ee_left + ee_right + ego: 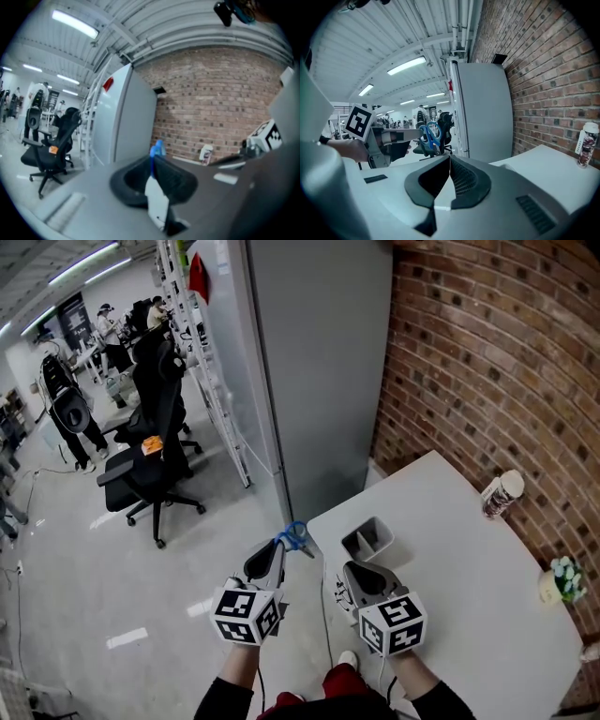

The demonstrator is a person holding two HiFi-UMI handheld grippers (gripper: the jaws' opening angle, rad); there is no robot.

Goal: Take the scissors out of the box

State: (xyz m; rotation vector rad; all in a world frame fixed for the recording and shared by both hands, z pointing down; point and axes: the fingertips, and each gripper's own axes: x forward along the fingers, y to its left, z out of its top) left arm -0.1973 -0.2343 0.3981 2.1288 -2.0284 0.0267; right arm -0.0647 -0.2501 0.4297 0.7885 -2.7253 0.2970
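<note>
Blue-handled scissors (293, 538) hang in the air just off the white table's left corner, above the floor. My left gripper (282, 552) is shut on them, and the handles stick out past its tips. In the left gripper view the blue handle (157, 150) rises above the closed jaws of the left gripper (153, 161). The small grey box (367, 540) stands on the table near that corner. Just behind the box, my right gripper (361, 574) is shut with nothing in it. The right gripper view shows the scissors (430, 136) at its left, above and beyond the right gripper (450, 159).
A bottle (502, 493) stands near the brick wall (506, 362), and a small potted plant (560, 579) sits at the table's right edge (525, 652). A tall grey cabinet (319, 362) rises behind the table corner. A black office chair (155, 446) stands on the floor to the left.
</note>
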